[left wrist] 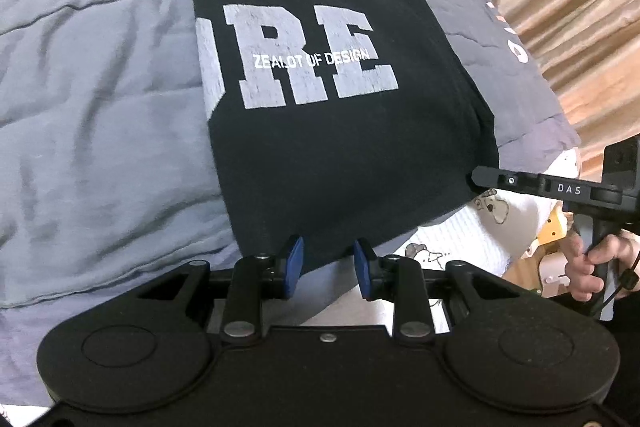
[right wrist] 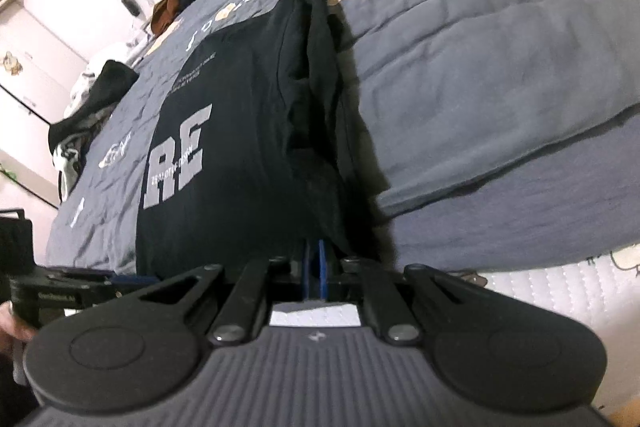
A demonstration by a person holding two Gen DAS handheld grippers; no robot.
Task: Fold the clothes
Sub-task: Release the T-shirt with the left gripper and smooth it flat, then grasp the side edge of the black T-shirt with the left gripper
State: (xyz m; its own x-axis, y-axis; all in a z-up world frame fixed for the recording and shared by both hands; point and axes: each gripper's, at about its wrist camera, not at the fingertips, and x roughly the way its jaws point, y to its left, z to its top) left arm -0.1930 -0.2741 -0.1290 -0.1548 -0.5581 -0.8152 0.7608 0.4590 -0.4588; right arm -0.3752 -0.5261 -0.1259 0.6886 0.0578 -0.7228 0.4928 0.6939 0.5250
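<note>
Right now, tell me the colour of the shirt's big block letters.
Pale grey on the black shirt, clearest in the left wrist view.

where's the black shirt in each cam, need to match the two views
Left wrist: black shirt fills the centre, hem at the open left gripper.
Right wrist: shirt runs centre-left, near edge in the shut right gripper.
Shared landmark: the grey "RE" print.

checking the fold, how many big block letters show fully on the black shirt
2: an R and an E side by side mid-shirt. A third letter left of the R is partly hidden by the fold.
</note>
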